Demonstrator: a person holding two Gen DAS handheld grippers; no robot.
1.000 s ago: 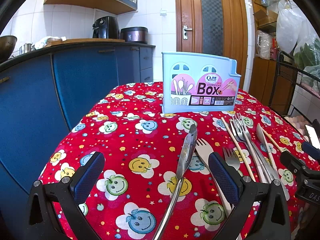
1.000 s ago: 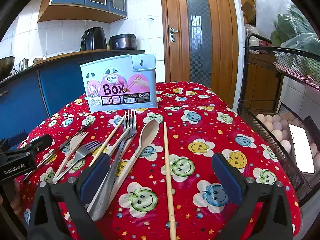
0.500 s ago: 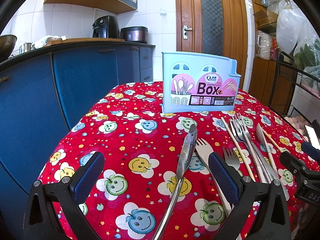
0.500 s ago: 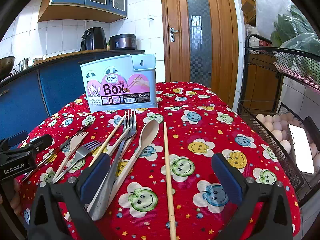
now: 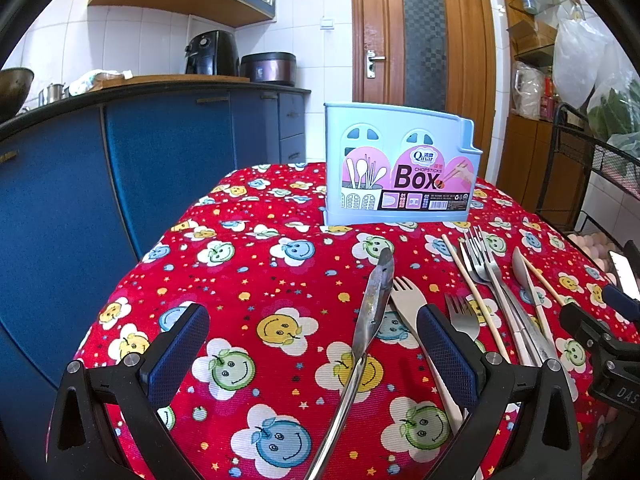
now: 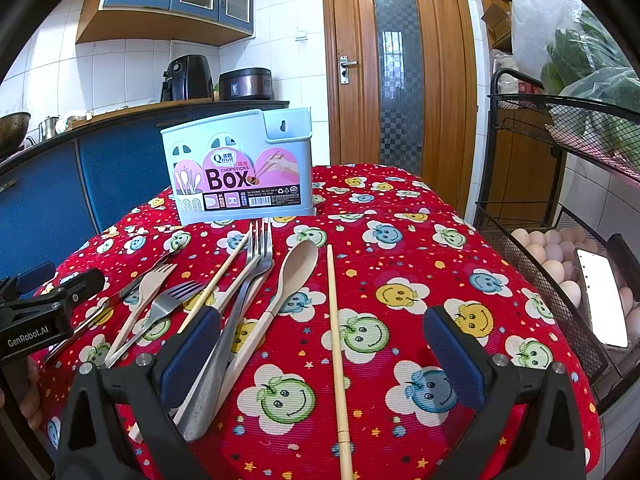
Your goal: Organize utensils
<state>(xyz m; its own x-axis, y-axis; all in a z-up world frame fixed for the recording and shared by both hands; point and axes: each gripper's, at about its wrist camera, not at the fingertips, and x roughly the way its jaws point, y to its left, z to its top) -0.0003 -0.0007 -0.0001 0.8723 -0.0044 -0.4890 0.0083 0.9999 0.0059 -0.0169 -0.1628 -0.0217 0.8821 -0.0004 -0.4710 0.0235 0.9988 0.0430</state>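
A pale blue chopsticks box (image 5: 400, 168) (image 6: 240, 168) stands upright at the far side of the red smiley tablecloth (image 5: 256, 280). Utensils lie loose in front of it: a steel knife (image 5: 370, 320), a wooden fork (image 5: 412, 312), steel forks (image 6: 256, 256), a wooden spoon (image 6: 292, 276) and chopsticks (image 6: 336, 328). My left gripper (image 5: 312, 356) is open low over the near edge, the knife lying between its fingers without being held. My right gripper (image 6: 320, 354) is open too, with one chopstick lying between its fingers.
Blue kitchen cabinets (image 5: 160, 160) stand to the left. A wooden door (image 6: 400, 72) is behind the table. A black wire rack (image 6: 560, 216) holding eggs (image 6: 556, 252) and a lit phone (image 6: 604, 304) sits close at the right. A hand (image 6: 28, 392) shows at the lower left.
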